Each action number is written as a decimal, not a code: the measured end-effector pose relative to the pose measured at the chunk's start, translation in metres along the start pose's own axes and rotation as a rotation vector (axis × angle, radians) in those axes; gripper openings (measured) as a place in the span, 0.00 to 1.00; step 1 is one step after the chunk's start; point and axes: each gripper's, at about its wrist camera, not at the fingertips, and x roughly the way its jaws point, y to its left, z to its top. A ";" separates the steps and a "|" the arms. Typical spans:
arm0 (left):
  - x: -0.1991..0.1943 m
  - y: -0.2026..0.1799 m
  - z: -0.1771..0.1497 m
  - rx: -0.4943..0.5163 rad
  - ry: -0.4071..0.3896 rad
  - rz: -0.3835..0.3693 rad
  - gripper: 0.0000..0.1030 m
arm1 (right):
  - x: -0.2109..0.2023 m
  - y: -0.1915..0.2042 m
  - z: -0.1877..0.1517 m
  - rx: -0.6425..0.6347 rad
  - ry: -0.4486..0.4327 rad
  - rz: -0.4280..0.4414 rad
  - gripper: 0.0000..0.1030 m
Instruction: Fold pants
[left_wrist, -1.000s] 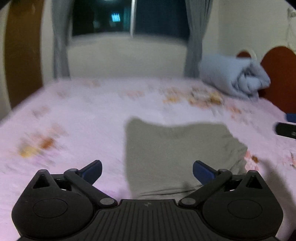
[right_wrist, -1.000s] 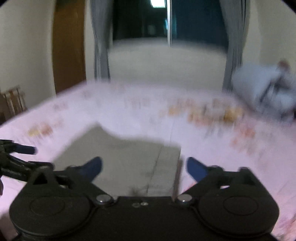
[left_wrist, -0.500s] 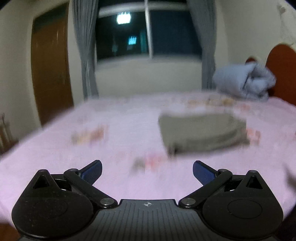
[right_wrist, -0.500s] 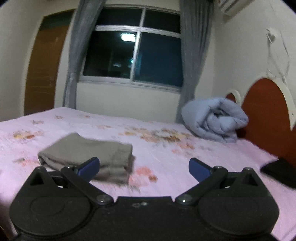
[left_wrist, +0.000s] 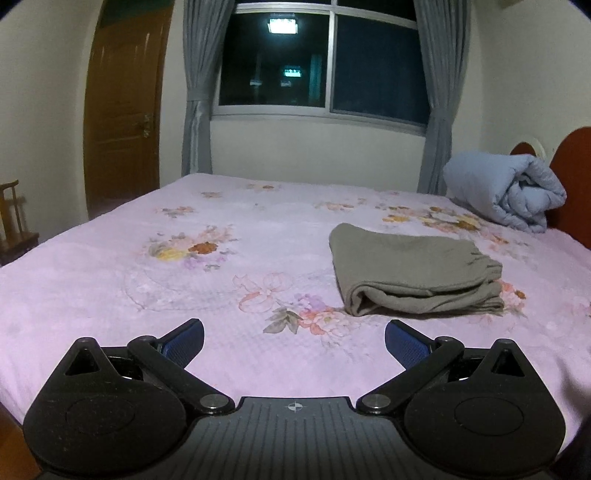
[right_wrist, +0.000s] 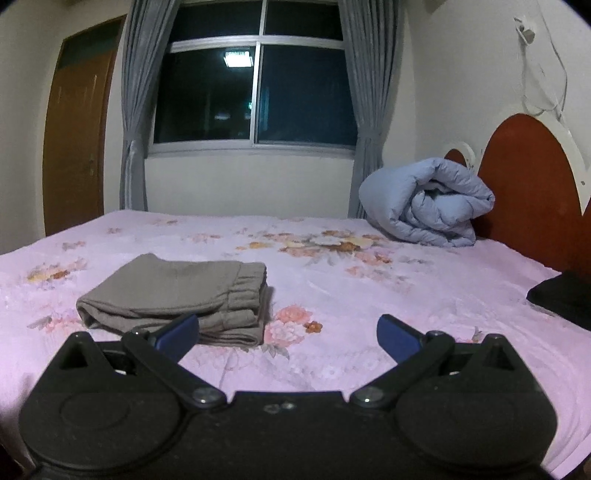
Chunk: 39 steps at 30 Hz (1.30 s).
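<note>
The grey-brown pants lie folded into a compact stack on the pink floral bed, right of centre in the left wrist view. In the right wrist view the pants lie left of centre, elastic waistband facing right. My left gripper is open and empty, held back near the bed's front edge, apart from the pants. My right gripper is open and empty, also drawn back, with its left fingertip in front of the stack.
A rolled light-blue duvet lies at the far right by the red-brown headboard. A black object lies on the bed's right edge. A window with grey curtains and a wooden door stand beyond the bed.
Both grippers have pulled back and up from just over the pants to the near side of the bed. The pants stay folded in place. Both stayed open.
</note>
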 end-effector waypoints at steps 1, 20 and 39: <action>0.000 -0.002 0.000 0.007 0.001 0.009 1.00 | 0.001 -0.001 0.000 0.008 0.006 -0.001 0.94; -0.004 -0.003 -0.001 0.016 -0.014 0.004 1.00 | 0.000 -0.004 -0.001 0.032 0.009 -0.010 0.94; -0.009 -0.006 -0.001 0.044 -0.047 -0.002 1.00 | -0.004 -0.007 -0.001 0.040 -0.004 -0.002 0.94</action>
